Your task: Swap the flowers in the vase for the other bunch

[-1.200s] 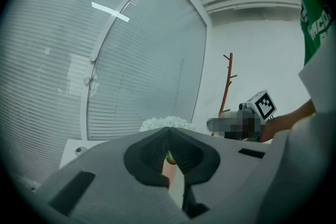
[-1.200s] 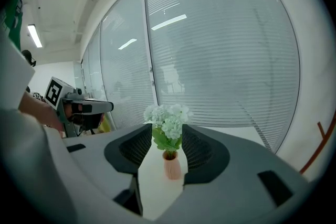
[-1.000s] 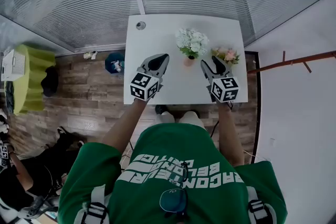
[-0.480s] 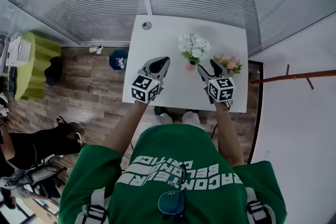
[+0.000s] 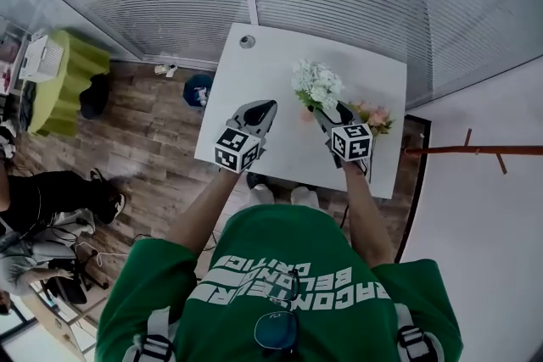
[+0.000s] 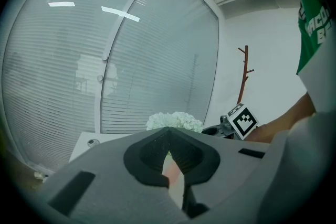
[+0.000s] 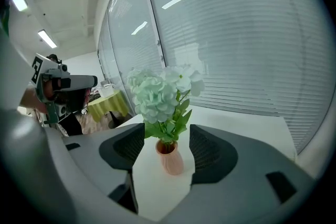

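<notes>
A person in a green shirt stands at the near edge of a white table, a hand-held gripper in each hand. A small peach ribbed vase stands right of the table's middle and holds a bunch of white hydrangea-like flowers with green leaves. The other bunch, pink and peach flowers, sits close to the table's right edge, just beside the vase. The right gripper points at the vase with its jaws wide apart. They have just been opening, and the vase neck and stems line up between the pads, which touch nothing. The left gripper is held left of the vase with its jaws together and nothing in them. The white bunch looks light and probably artificial, with soft heads that crush easily and thin stems that may flex. The best hold is likely on the bundled stems just above the vase mouth, under the leaves. The vase looks small, light and tippy, so it may lift or topple with the stems unless the left gripper steadies its body.
</notes>
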### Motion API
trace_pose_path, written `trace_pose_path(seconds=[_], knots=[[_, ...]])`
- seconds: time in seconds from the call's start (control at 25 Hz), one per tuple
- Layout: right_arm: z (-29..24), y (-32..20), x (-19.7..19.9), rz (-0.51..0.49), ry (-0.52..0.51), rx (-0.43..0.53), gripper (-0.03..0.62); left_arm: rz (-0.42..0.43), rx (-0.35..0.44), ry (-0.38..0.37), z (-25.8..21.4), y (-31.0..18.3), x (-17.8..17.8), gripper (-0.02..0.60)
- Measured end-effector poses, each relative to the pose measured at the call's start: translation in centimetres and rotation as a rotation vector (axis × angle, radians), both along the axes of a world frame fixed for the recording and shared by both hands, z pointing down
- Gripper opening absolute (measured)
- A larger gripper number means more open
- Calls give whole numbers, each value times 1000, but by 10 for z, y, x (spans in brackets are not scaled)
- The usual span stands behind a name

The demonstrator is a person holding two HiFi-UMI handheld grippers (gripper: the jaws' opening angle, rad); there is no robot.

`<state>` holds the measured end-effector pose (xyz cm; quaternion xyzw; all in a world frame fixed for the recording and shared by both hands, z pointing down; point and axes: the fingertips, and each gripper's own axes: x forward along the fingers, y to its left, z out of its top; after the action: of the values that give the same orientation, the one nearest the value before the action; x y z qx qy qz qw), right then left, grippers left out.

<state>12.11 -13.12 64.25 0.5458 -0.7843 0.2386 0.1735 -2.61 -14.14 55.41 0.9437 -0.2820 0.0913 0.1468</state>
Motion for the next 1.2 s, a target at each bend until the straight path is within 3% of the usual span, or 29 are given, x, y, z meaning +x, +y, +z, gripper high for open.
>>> trace_pose_path(seconds=[0.88,1.2], knots=[[18,-28,-5,-146,-93,-32,245,-103,-2,-29,4,6,10,9],[16,-33,-8,-173,-75,-20,121,-115,1,-27,3,4,13,9]])
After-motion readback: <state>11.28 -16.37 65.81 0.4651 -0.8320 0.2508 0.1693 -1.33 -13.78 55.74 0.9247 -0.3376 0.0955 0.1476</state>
